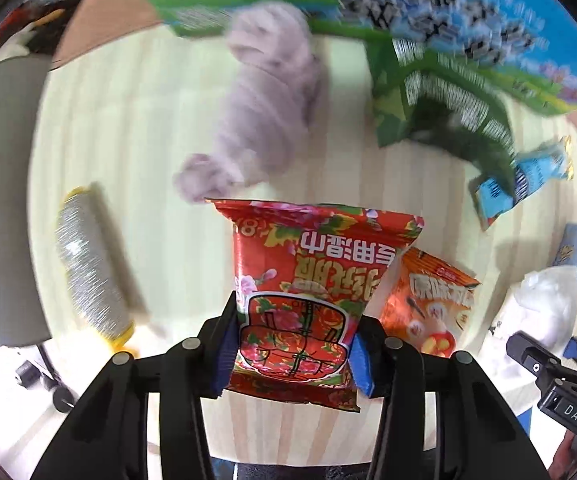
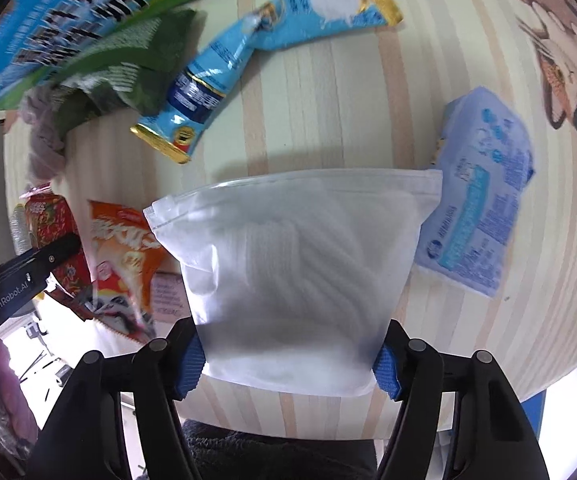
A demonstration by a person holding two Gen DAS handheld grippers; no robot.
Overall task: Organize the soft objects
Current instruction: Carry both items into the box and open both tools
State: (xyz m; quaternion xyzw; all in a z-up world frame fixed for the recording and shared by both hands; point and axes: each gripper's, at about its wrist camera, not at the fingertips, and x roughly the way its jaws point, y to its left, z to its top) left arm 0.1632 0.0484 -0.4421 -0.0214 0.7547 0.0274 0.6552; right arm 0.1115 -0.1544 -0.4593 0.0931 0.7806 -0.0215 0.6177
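Note:
My left gripper [image 1: 293, 354] is shut on a red flowered wipes pack [image 1: 312, 280], held above the striped table. My right gripper [image 2: 290, 368] is shut on a frosted white zip bag [image 2: 292, 272] with white cloth inside, also above the table. That bag [image 1: 544, 304] and the right gripper [image 1: 556, 368] show at the right of the left wrist view. The red pack [image 2: 54, 240] and the left gripper [image 2: 28, 272] show at the left of the right wrist view.
On the table lie a purple fuzzy cloth [image 1: 272, 96], a silver roll [image 1: 88, 268], an orange snack pack [image 1: 428, 300], a green bag [image 1: 444, 108], a blue wrapper [image 2: 248, 52] and a pale blue tissue pack [image 2: 476, 200]. A large blue-green bag [image 2: 48, 28] lies at the far side.

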